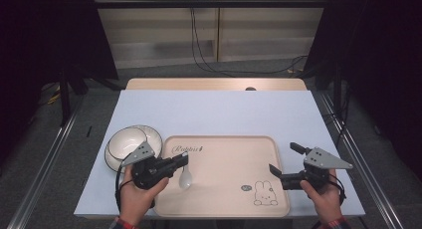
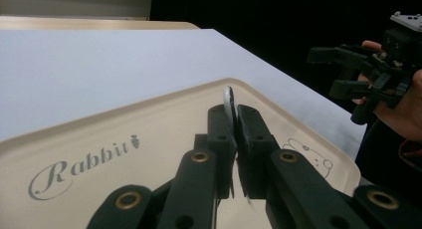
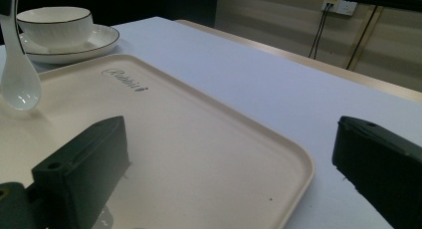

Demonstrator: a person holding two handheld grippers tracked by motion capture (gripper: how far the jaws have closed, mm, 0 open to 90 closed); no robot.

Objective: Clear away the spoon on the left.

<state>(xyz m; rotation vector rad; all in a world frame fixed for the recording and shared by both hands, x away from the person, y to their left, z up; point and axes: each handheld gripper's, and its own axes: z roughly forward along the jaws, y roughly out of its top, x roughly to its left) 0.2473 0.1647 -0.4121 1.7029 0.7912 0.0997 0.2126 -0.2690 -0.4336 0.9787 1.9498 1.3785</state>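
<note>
A white ceramic spoon [image 1: 185, 178] hangs bowl-down over the left part of a beige tray [image 1: 224, 194] printed with "Rabbit" and a bunny drawing. My left gripper [image 1: 181, 161] is shut on the spoon's handle. In the left gripper view the handle [image 2: 229, 100] sticks up between the closed pads [image 2: 251, 134]. In the right gripper view the spoon [image 3: 18, 84] dangles just above the tray [image 3: 209, 139]. My right gripper [image 1: 287, 160] stands open beside the tray's right rim, nothing between its jaws, and is seen far off in the left gripper view [image 2: 343, 69].
A white bowl [image 1: 134, 141] sits on a white plate [image 1: 112, 159] left of the tray, behind my left gripper. The tray lies on a pale blue mat [image 1: 214, 112] over a wooden table [image 1: 214, 83]. Cables trail on the floor beyond.
</note>
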